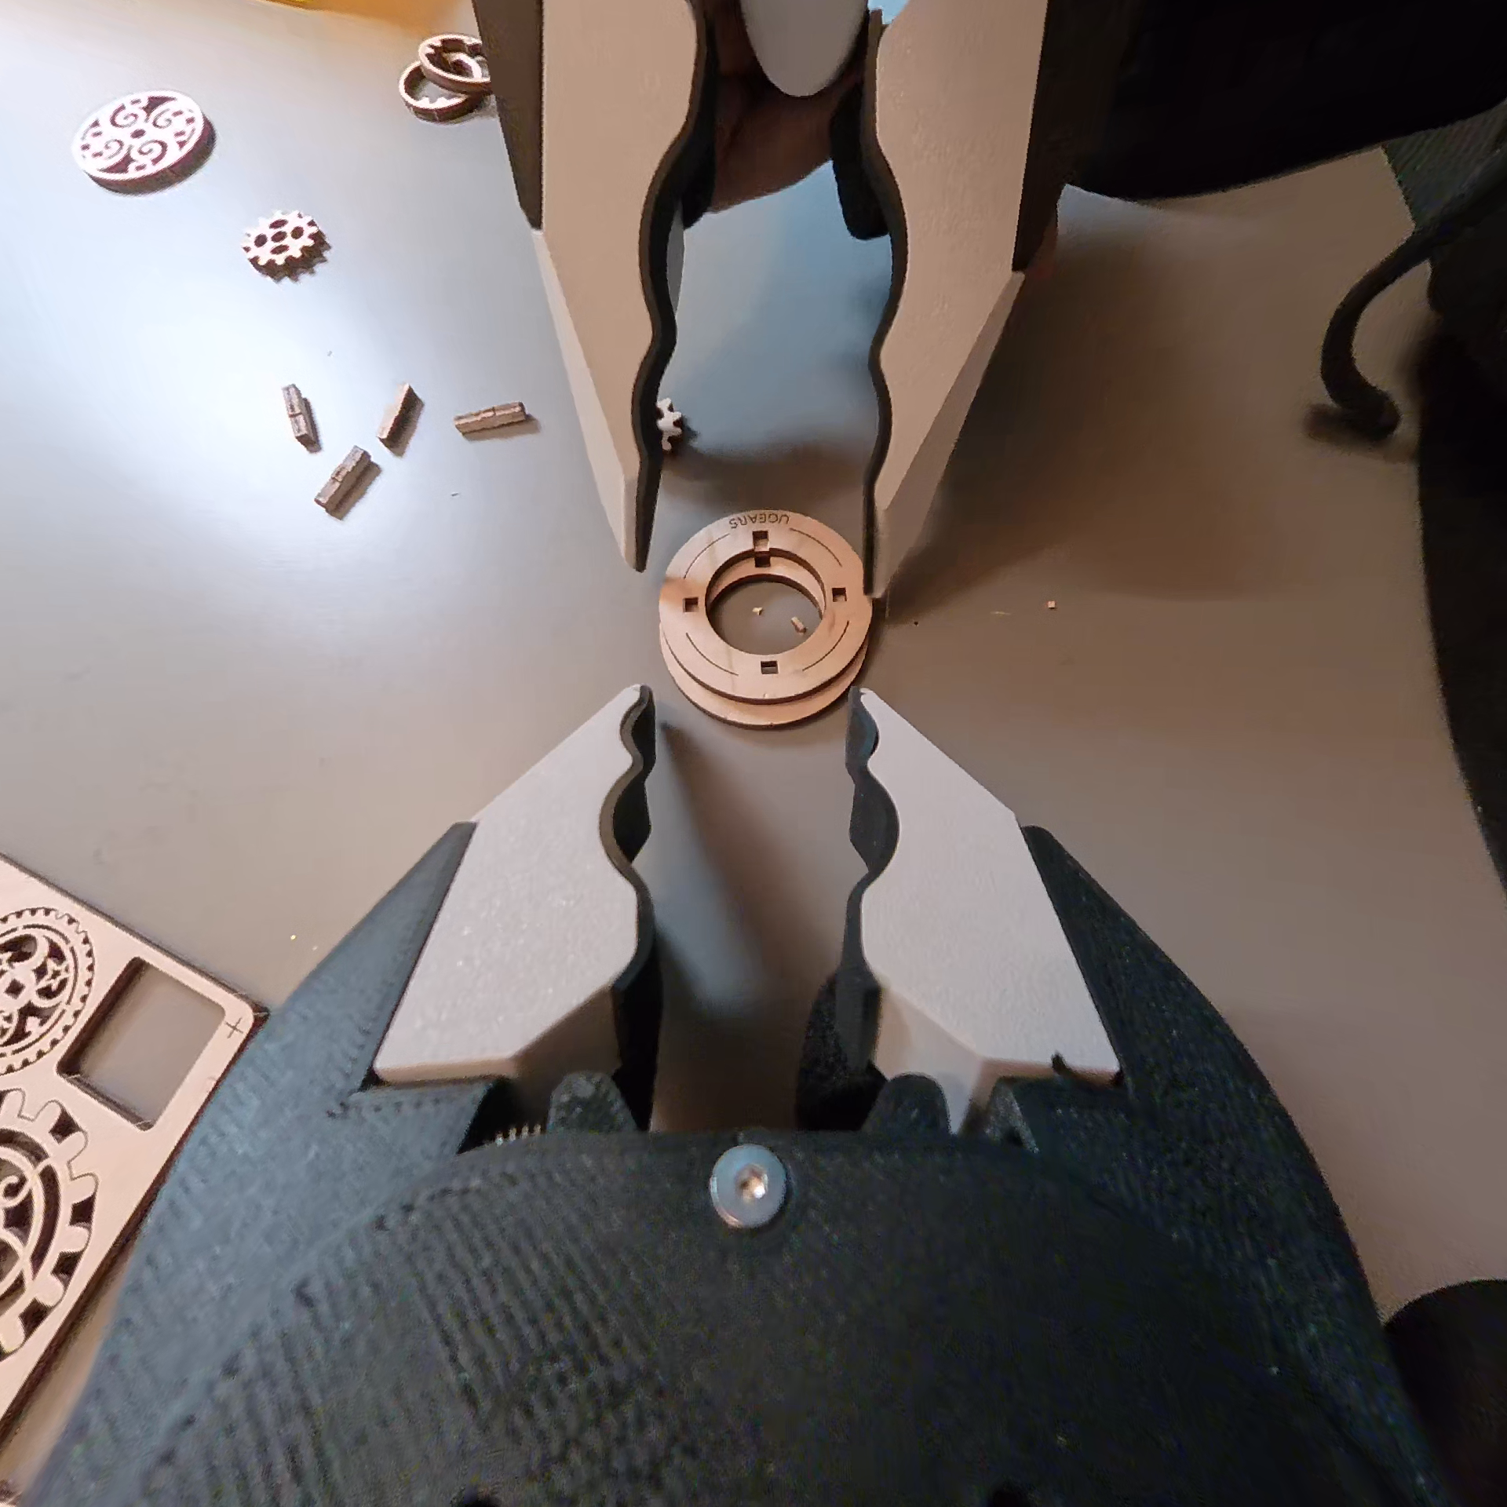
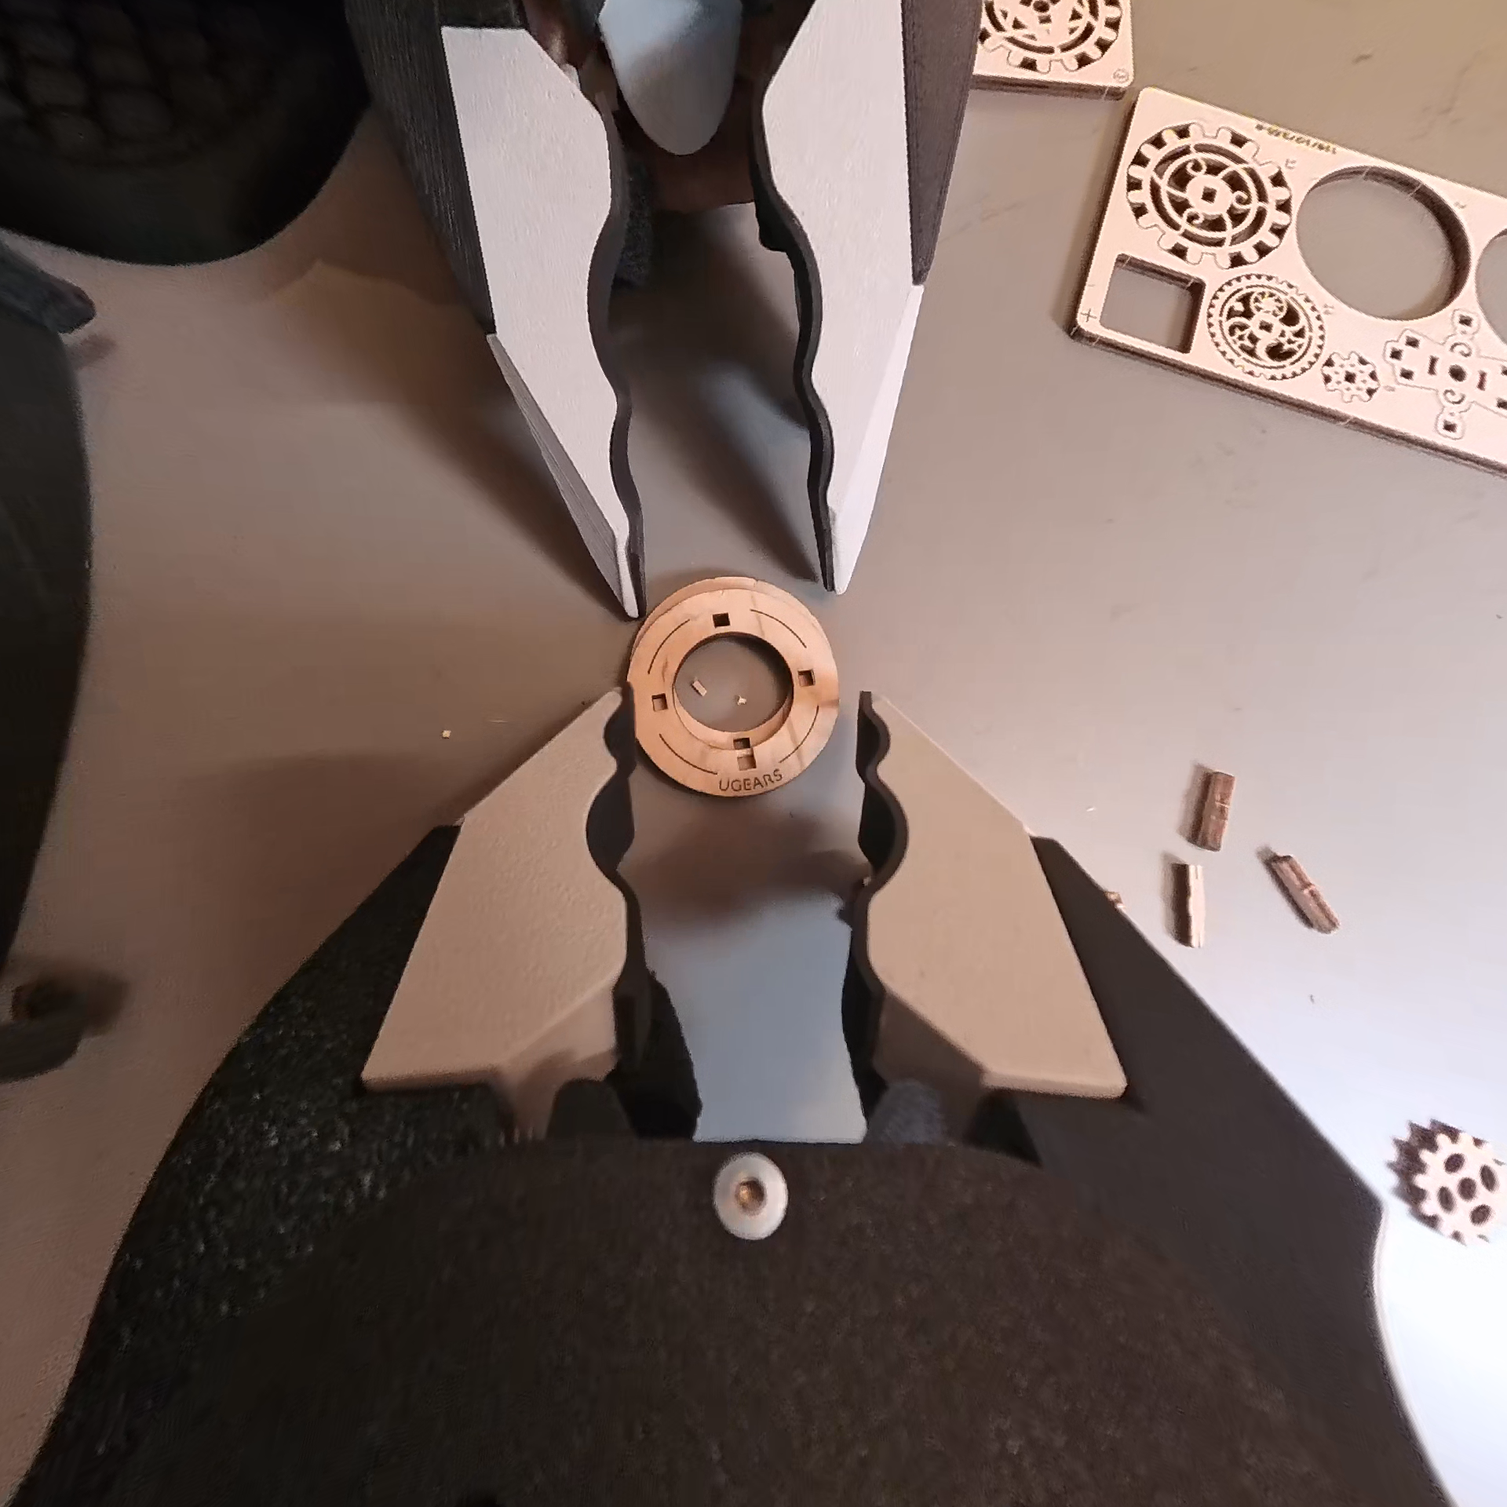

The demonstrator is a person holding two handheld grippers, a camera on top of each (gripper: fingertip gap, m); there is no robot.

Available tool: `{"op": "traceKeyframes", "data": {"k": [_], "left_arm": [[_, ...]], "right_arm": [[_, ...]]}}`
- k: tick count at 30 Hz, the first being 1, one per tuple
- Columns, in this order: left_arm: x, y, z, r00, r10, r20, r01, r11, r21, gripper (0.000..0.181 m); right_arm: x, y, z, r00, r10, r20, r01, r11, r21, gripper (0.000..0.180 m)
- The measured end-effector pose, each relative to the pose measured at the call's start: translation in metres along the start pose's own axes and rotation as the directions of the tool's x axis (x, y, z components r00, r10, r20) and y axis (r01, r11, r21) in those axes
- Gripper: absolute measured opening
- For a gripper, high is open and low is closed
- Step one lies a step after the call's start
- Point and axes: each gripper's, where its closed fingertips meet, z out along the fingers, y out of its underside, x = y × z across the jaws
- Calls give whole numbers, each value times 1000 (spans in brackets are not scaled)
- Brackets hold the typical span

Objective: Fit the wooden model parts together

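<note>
Two flat wooden rings (image 1: pixel 836 652) lie stacked, slightly offset, on the grey table; they also show in the right wrist view (image 2: pixel 677 750). My left gripper (image 1: pixel 750 697) is open and empty, with its tips just short of the stack's near edge. My right gripper (image 1: pixel 757 575) comes from the opposite side, open, with its tips straddling the stack; one fingertip (image 1: pixel 874 583) touches the ring's rim. In the right wrist view my right gripper (image 2: pixel 742 700) flanks the rings, and the left gripper (image 2: pixel 730 595) stands open at the stack's far edge.
Several short wooden sticks (image 1: pixel 346 481), a small gear (image 1: pixel 285 243), an ornate disc (image 1: pixel 143 140) and loose rings (image 1: pixel 444 77) lie to the left. A tiny gear (image 1: pixel 673 424) sits behind the right gripper. Laser-cut sheets (image 1: pixel 98 1101) (image 2: pixel 1223 351) and a black cable (image 1: pixel 1354 351) lie at the sides. Left and right tips are no more than a few centimetres apart.
</note>
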Motion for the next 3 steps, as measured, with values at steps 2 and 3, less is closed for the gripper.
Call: {"op": "traceKeyframes", "data": {"k": [2,3], "left_arm": [[0,0,0,1000,2,2,-2,1000,1,46],[0,0,0,1000,2,3,-2,1000,1,46]], "right_arm": [[3,1,-4,1000,-6,-2,6,1000,-9,48],[4,0,-6,1000,-2,-1,2,1000,-10,48]]}}
